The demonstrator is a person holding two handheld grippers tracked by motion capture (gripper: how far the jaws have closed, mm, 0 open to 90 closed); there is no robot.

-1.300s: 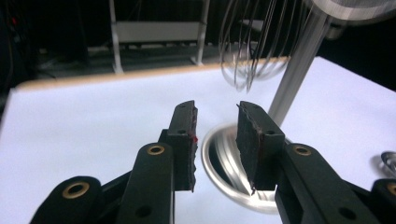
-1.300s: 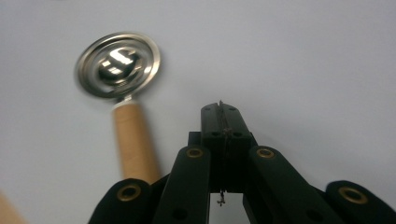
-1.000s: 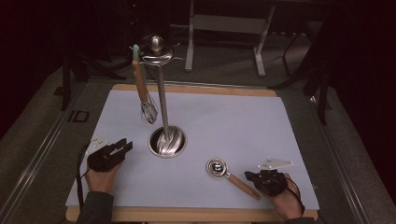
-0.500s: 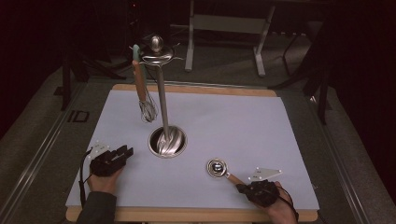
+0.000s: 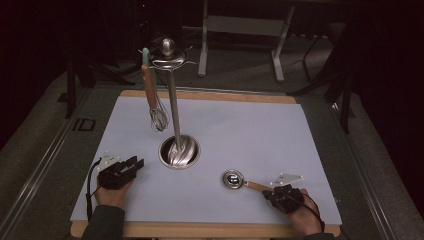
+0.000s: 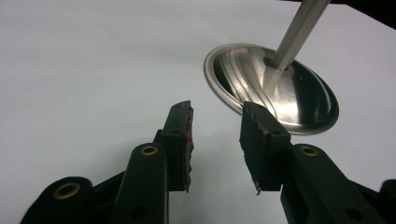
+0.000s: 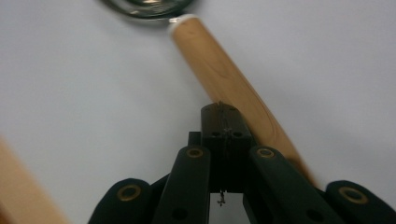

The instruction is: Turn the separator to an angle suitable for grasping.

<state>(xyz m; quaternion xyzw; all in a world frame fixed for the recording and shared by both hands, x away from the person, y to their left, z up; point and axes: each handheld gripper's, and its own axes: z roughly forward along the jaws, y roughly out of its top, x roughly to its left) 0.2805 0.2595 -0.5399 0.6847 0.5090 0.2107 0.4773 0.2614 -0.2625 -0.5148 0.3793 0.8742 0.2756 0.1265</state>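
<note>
Wooden-handled measuring spoon point(image 5: 243, 183) flat on the pale mat point(image 5: 250, 135), toward the near right corner, steel bowl pointing at the stand, handle end running under the right gripper point(image 5: 280, 192). Right gripper low over that handle end, jaws pressed fully together with nothing between them; in the right gripper view, closed tips point(image 7: 223, 122) lying just left of the wooden handle point(image 7: 233, 88), beside it rather than around it, touching or not impossible to tell. Left gripper point(image 5: 131, 165) resting on the mat at the near left, aimed toward the utensil stand point(image 5: 178, 150); jaws parted by a moderate gap, empty, bare mat between the pads point(image 6: 182, 135). Shiny round stand base point(image 6: 275, 88) just beyond the tips, apart from them. Whisk point(image 5: 155, 102) with a wooden handle hanging from the top of the stand, wire head clear of the mat.
</note>
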